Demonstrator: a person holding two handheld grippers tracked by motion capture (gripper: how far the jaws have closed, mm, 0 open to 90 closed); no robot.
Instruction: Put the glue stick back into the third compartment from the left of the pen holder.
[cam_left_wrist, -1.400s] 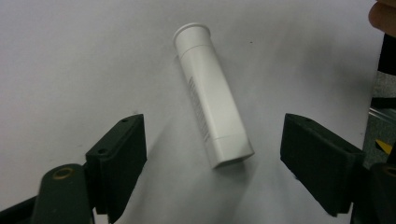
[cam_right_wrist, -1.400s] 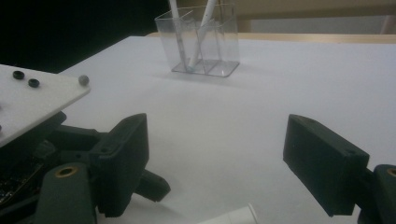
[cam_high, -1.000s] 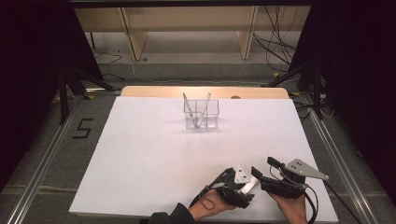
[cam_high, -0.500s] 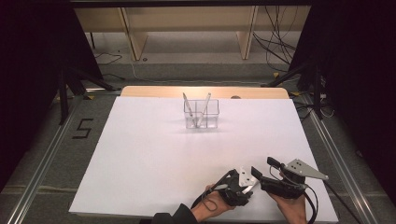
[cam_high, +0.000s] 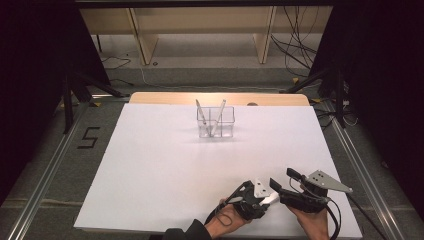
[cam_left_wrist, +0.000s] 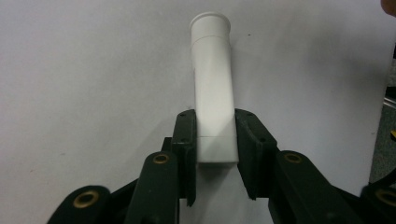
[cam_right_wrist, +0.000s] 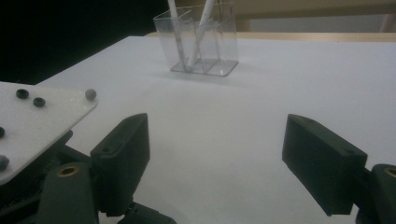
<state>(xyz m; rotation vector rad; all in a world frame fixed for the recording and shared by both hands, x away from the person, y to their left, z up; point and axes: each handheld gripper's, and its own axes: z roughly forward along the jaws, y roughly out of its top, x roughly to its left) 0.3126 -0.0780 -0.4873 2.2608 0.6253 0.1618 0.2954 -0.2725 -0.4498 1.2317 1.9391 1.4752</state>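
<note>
Item 1: white tube (cam_left_wrist: 213, 88), a short plastic cylinder with a flared rim at its far end. In the left claw view it lies on the white desk (cam_high: 165, 165), pointing away from the camera, its near end between the 2 black jaws. In the high view it shows as a small white piece (cam_high: 270, 199) at the near edge of the desk, right of centre.

Item 2: left claw (cam_left_wrist: 215, 142). Its jaws have just been closing; both pads now press on the sides of the white tube's near end. In the high view the left claw (cam_high: 265, 197) sits low over the desk, held by the person's left hand (cam_high: 225, 220).

Item 3: right claw (cam_right_wrist: 215, 158). Jaws stand wide apart, nothing between them, bare desk beneath. In the high view the right claw (cam_high: 282, 181) is just beside the left claw, to its right.

Item 4: clear holder (cam_high: 215, 122), a transparent box of 2 compartments, far centre of the desk, well apart from both claws. 2 white sticks (cam_high: 218, 116) lean inside it, crossing toward the base.
</note>
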